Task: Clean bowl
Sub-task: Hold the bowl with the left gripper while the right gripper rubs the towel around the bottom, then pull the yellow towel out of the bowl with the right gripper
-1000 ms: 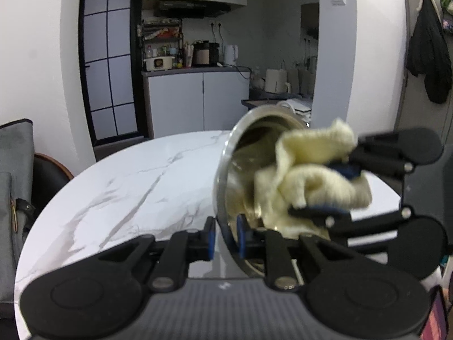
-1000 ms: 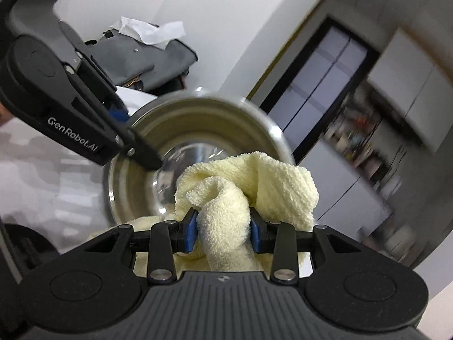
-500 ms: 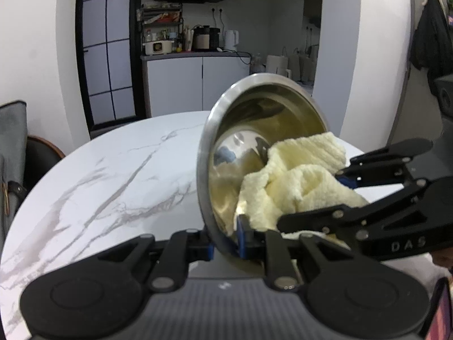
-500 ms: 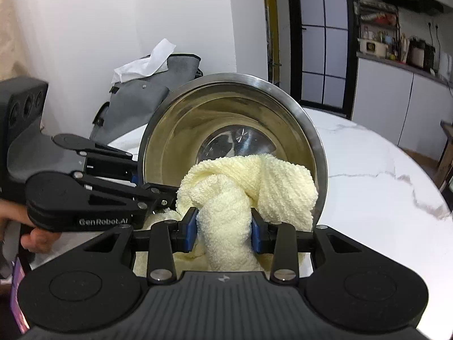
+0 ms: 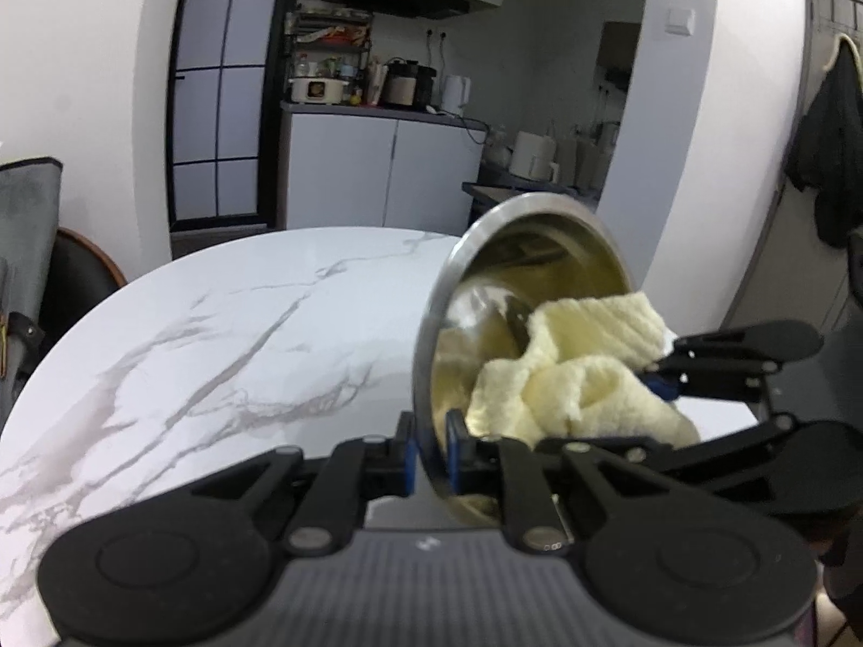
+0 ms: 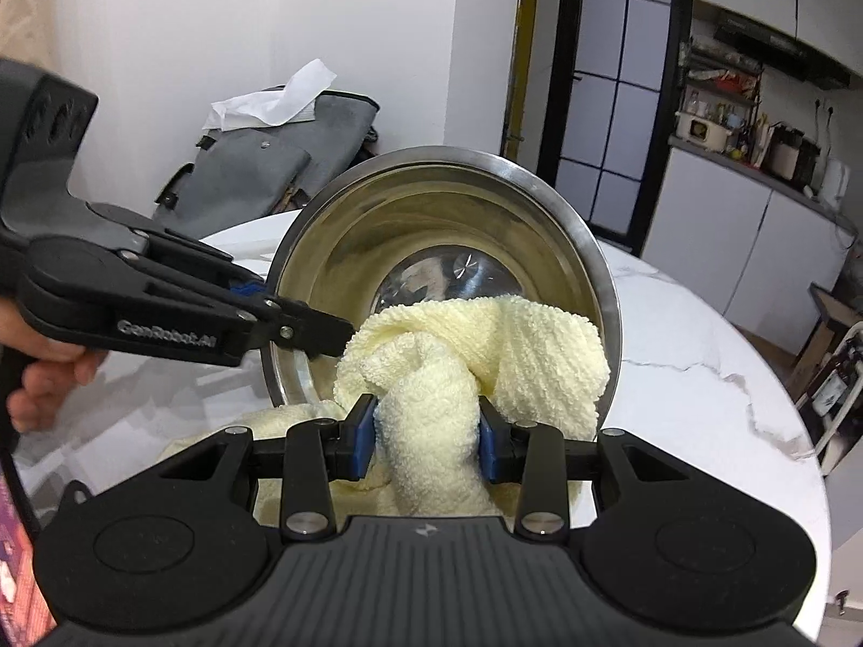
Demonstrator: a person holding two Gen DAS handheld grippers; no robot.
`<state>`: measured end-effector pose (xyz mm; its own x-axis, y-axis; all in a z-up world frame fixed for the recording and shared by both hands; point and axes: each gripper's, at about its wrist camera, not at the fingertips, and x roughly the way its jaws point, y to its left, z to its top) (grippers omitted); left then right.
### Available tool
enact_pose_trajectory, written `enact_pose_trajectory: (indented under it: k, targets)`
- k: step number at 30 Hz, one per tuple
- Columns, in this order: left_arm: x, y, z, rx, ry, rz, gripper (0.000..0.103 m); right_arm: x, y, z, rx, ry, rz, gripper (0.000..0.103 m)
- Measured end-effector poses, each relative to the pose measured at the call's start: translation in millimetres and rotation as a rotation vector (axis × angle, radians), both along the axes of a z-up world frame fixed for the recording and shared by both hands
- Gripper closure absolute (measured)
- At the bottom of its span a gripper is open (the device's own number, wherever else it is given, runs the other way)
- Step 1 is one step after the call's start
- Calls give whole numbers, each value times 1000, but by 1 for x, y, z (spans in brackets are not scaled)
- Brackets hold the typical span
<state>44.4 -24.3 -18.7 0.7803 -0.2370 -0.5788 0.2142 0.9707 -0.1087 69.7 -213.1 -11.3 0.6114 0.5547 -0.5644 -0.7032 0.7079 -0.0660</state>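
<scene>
Cloth (image 6: 431,393) first: your right claw (image 6: 426,431) is clamped on a bunched fold of the yellow towel, bottom centre of the right wrist view, blue pads pressed into it on both sides. The rest of the towel spills forward into the lower half of the bowl (image 6: 447,226) and touches the inner wall there.

Your left claw (image 5: 430,455) is pinched on the bowl rim, bottom centre of the left wrist view, one pad inside and one outside the steel edge. In the right view it enters from the left of frame and meets the rim at about mid-height.

The bowl is tipped on its side, lifted off the counter (image 5: 226,334), mouth facing the right claw. It sits right of centre in the left view and dead centre in the right view.

Progress, my read: wiping is mid-way. The towel covers the lower inner wall only; the bare upper wall and base look shiny, with no residue I can make out, though reflections make that hard to judge. What's left: sweep the upper wall and base, pull the towel out, set the bowl down upright.

Beyond the counter: grey bag (image 6: 269,162) with white paper on top at upper left, kitchen cabinets (image 5: 377,172) in the background.
</scene>
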Motion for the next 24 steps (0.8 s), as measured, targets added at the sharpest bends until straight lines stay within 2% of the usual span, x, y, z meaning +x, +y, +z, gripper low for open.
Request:
enact_pose_trajectory:
  k: [2,6,10,15,21,24]
  targets:
    - [0,-6,-1,21,6,-15,89,-1,1,0,-14,-35,-12,63]
    - [0,-9,-4,26,10,-39,88,-8,5,3,-53,-166,-43,63]
    - [0,-12,-4,32,8,-53,88,-9,8,8,-29,-245,-41,63]
    - [2,-8,-5,-16,31,-45,87,-4,17,3,-20,-238,-17,63]
    - [3,1,-4,-56,32,-35,87,3,13,-5,-33,-148,29,63]
    - [5,-1,-4,-42,30,-39,87,2,10,-2,-56,-157,2,63]
